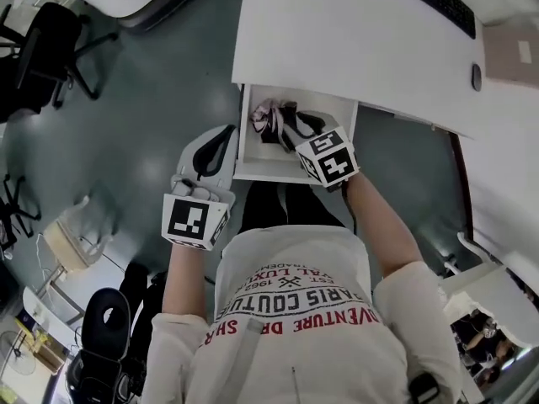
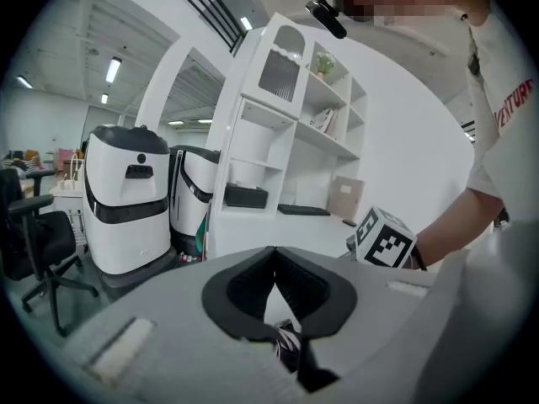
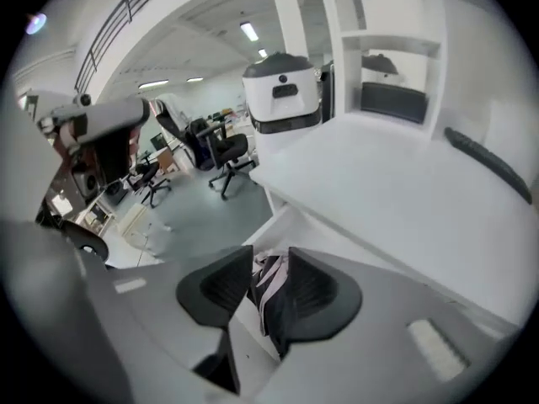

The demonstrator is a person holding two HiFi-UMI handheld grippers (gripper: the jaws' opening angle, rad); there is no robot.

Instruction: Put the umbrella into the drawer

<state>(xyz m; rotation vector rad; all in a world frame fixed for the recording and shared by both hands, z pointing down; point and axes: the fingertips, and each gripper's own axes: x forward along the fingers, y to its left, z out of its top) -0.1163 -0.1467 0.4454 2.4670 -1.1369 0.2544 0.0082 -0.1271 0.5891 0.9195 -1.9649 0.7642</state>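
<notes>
Umbrella sits in drawer. Right gripper half open, empty; left gripper closed, empty. Lift right clear, then push drawer front squarely.

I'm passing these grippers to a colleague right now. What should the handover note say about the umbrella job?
Left gripper: jaws together and empty, beside the near left corner of the drawer.
Right gripper: jaws apart, pointing down over the open drawer and gripping nothing. The umbrella shows below, through the gap.
Umbrella: folded, lying inside the drawer under the white desk.
Done: the umbrella is in the drawer.
Left: draw the right gripper clear. The drawer stands open, so pushing it shut is probably the last move, if that is wanted.
</notes>
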